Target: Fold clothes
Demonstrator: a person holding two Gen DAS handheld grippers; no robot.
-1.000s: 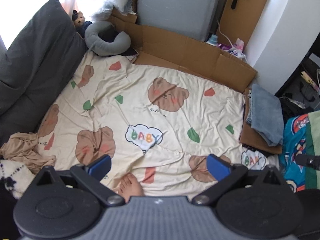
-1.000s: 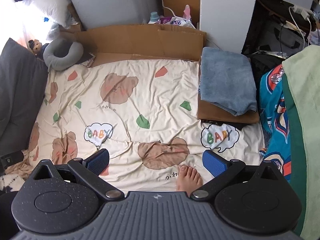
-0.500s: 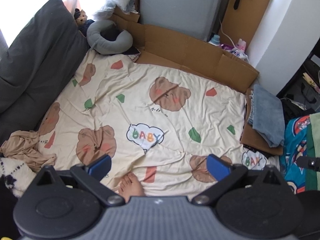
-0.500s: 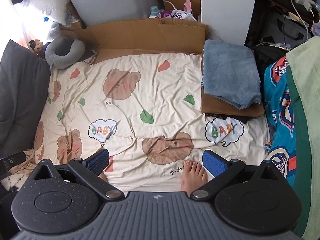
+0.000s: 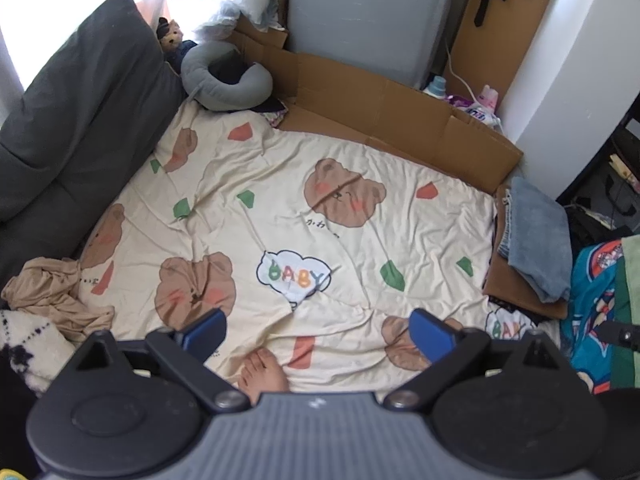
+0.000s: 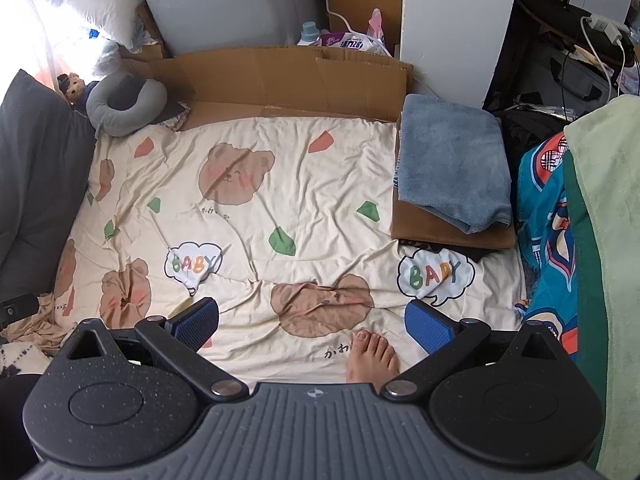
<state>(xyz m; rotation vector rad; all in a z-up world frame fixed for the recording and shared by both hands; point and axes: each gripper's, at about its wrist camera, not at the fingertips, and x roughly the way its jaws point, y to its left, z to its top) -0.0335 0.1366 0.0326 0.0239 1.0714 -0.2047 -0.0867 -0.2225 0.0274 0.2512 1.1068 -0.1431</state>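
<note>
Both cameras drifted back a bit, nothing else moved. Sheet (image 5: pixel 360 216) is bare ahead; blue towel (image 6: pixel 452 164) sits folded front-right, tan garment (image 5: pixel 52 296) crumpled left of left gripper (image 5: pixel 316 330). It's soft and floppy, so grab an edge. Right gripper (image 6: pixel 312 320) also wide open, empty.

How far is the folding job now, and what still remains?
Done: one blue towel lies folded on the cardboard. In hand: nothing; the left gripper and right gripper are both open and empty above the sheet. Left: the crumpled beige garment lies unfolded.
</note>
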